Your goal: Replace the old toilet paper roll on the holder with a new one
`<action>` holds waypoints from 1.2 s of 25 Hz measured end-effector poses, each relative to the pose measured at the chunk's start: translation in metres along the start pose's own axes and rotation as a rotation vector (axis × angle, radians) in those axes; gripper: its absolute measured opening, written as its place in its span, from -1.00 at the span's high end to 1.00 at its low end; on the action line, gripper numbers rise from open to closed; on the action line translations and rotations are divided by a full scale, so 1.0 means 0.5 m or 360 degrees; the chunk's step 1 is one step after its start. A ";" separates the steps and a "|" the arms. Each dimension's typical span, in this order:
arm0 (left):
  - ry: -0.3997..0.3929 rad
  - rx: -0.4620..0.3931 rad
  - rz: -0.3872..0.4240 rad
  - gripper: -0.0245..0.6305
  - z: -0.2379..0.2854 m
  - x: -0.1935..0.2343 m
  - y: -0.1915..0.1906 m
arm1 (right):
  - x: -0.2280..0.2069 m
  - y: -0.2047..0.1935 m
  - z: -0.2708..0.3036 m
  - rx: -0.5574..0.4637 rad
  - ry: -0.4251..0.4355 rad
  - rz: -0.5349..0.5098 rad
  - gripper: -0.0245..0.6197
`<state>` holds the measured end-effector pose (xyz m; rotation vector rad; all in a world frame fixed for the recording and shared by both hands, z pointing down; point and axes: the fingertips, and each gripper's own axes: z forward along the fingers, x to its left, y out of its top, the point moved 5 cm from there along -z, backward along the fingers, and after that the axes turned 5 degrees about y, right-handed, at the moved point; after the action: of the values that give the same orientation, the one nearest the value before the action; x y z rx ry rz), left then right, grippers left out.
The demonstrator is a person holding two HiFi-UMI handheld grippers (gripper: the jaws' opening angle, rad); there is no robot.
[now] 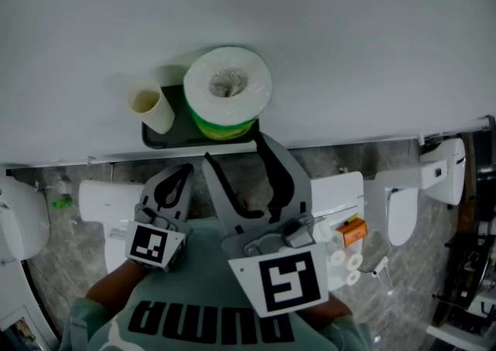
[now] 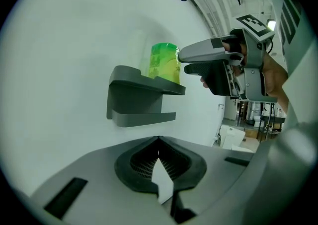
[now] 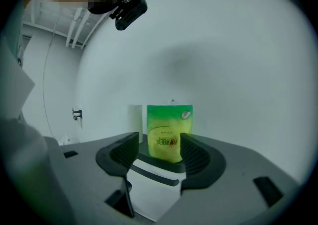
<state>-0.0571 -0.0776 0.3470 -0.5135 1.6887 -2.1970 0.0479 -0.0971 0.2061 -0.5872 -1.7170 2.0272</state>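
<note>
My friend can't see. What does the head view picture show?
A green-wrapped toilet roll and a small pale tube stand on a dark wall shelf. Below them, two hand-held grippers point toward the shelf: the left gripper is shut, and the right gripper is open, aimed at the roll.

Restroom-like space, several white toilets (image 1: pixel 404 214)

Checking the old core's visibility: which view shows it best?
Head view: the whole core stands beside the roll. Right gripper view shows only a strip of it; left gripper view shows none.
</note>
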 end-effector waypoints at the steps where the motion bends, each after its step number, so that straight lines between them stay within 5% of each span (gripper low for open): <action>1: 0.0018 0.0003 0.0003 0.92 0.001 -0.005 0.000 | -0.007 0.001 0.000 -0.0003 0.0022 0.0002 0.14; 19: 0.0363 -0.0085 -0.0047 0.92 -0.041 0.012 0.051 | -0.054 0.035 0.047 -0.0074 0.0233 -0.0042 -0.18; 30: 0.0386 -0.0160 -0.0032 0.92 -0.062 0.041 0.098 | -0.057 0.053 0.086 -0.0112 0.0199 -0.0083 -0.44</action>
<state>-0.0879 -0.0728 0.2940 -0.2984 1.9320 -2.2744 0.0460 -0.1522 0.1878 -0.6707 -1.7170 1.8603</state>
